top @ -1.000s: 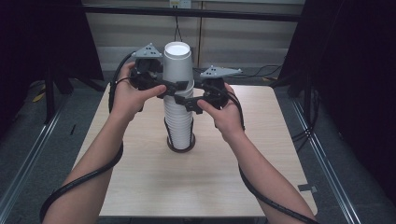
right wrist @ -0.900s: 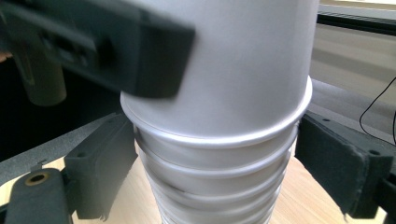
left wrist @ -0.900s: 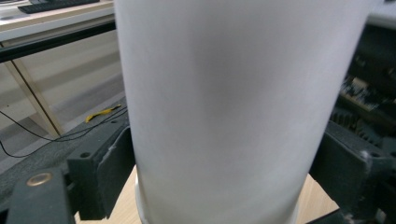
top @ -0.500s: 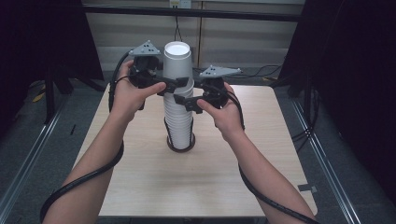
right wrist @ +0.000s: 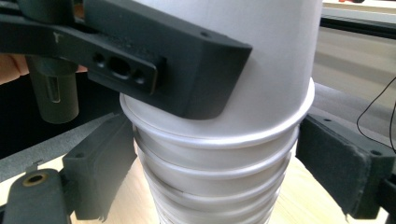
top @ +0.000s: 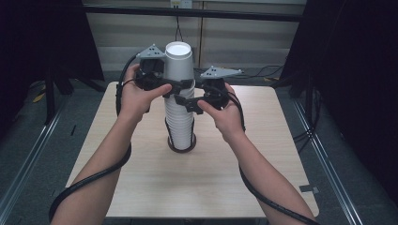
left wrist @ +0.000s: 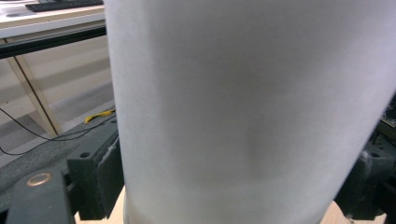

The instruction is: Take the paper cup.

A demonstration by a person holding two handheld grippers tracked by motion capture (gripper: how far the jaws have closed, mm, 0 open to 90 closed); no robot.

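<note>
The stack of white paper cups (top: 179, 112) stands upright, bases up, unmarked. The left gripper (top: 176, 86) has been closing on the top cup (top: 178, 63); the right gripper (top: 184, 102) clasps the cups just below.

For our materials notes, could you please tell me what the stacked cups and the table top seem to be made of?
The stacked cups look like white paper with a matte finish: thin rolled rims show in the right gripper view, and the walls carry no gloss. The table top looks like pale wood or wood-look laminate, with faint grain and a smooth, dull surface.
</note>
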